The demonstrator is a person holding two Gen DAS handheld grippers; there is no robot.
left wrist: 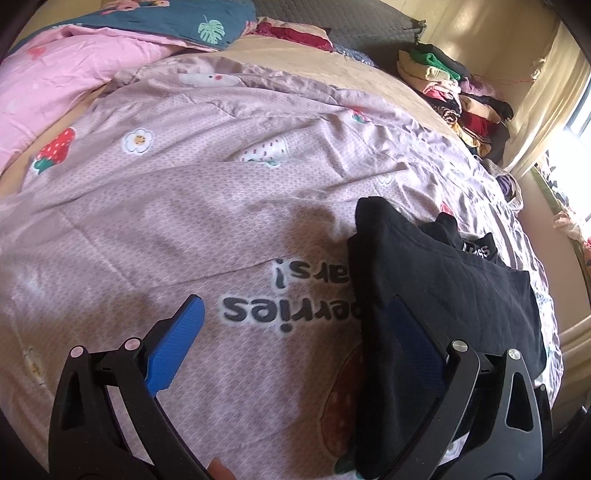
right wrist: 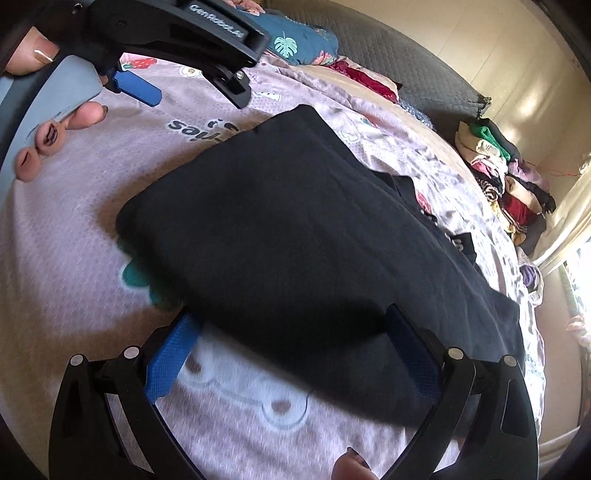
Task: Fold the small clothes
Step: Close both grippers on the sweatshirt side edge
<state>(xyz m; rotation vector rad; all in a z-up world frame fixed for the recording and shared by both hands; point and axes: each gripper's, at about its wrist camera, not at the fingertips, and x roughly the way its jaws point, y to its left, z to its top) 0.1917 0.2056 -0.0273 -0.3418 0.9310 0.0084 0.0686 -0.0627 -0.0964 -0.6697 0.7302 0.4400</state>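
Note:
A black garment point(right wrist: 295, 236) lies folded on the pink printed bedspread point(right wrist: 74, 229), with a white-lettered part at its far right. In the left wrist view the garment point(left wrist: 443, 288) is to the right, and my left gripper point(left wrist: 295, 332) is open, its right finger against the garment's left edge. My right gripper point(right wrist: 291, 350) is open at the garment's near edge, its fingers straddling the fabric. The left gripper also shows in the right wrist view point(right wrist: 177, 44) at top left, above the bedspread.
A pile of clothes point(left wrist: 454, 96) sits at the far right of the bed by the wall. A pink quilt point(left wrist: 55, 74) and a teal leaf-print pillow point(left wrist: 184, 22) lie at the far left. A window point(left wrist: 580, 122) and curtain are to the right.

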